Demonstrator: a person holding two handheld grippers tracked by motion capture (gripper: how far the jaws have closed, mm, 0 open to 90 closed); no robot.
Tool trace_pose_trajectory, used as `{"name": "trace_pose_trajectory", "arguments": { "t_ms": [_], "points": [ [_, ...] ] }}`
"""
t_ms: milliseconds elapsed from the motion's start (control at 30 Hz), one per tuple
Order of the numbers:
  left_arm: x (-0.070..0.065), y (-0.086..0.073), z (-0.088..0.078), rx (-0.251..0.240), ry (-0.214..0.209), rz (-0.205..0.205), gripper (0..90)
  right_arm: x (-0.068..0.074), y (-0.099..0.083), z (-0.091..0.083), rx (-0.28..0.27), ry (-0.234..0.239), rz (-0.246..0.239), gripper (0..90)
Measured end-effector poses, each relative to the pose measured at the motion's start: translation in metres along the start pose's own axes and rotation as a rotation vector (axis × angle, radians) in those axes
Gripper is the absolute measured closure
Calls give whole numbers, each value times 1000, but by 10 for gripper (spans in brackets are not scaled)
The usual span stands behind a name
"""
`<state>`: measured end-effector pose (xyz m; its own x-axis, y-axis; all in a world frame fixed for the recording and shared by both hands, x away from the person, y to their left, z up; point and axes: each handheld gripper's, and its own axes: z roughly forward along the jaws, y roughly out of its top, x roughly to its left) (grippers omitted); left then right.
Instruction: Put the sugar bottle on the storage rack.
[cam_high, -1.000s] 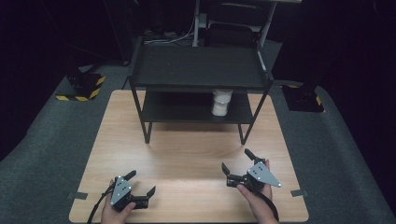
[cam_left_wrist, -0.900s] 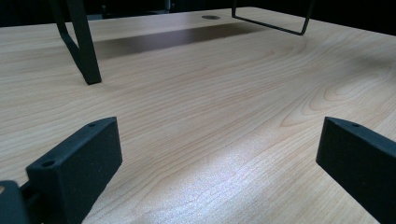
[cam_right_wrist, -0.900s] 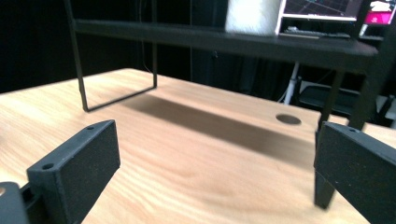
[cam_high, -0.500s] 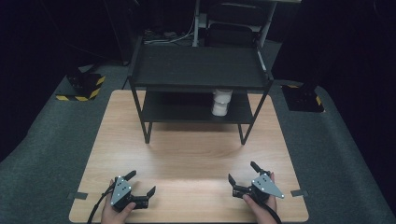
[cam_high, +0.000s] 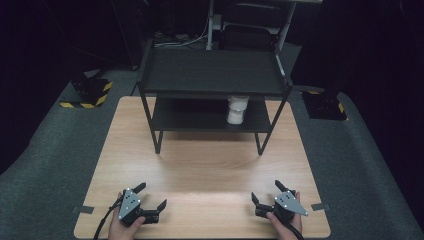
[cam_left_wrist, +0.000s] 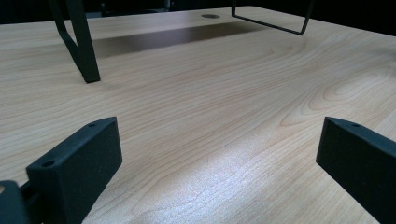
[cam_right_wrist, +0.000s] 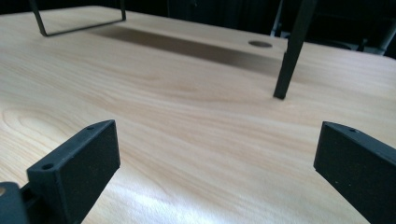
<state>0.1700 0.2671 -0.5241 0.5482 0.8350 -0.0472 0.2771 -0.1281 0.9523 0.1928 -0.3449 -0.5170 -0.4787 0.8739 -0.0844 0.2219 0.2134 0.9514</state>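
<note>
While the left gripper sits where it was a second ago, at the lower left of the high view, the right gripper has drawn back from nearer the middle of the frame to the lower right edge, close to the near rim of the wooden table. Both now rest low over bare wood, jaws spread wide and holding nothing; the left gripper view and the right gripper view each show only grain between the black jaws.

The white jar stands upright on the lower shelf of the black rack, just above the centre of the high view and right of the shelf's middle, well apart from both tools. In the right gripper view a rack leg rises at upper right; in the left gripper view another leg stands at upper left.

That retreat reads as a settling into a rest pose: either the work with the jar is finished, or no reach has begun.
</note>
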Motion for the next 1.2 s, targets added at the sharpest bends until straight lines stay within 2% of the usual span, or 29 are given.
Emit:
{"name": "trace_pose_trajectory", "arguments": {
  "t_ms": [100,300,500,633,833,1200],
  "points": [
    [-1,0,0,-3,4,-4,5,1,3,2,35,-2,-2,0],
    [-2,0,0,-3,9,-6,5,-1,5,3,51,-1,12,0],
    [-5,-1,-1,-7,22,9,5,-2,9,5,70,22,-12,0],
    [-4,-1,-1,-6,15,9,5,-6,9,5,74,47,-9,0],
    [-3,-2,-1,-10,8,12,5,-4,10,5,79,34,-4,0],
    [-3,-2,-1,-9,6,15,5,-7,12,7,88,47,5,0]
  ]
}}
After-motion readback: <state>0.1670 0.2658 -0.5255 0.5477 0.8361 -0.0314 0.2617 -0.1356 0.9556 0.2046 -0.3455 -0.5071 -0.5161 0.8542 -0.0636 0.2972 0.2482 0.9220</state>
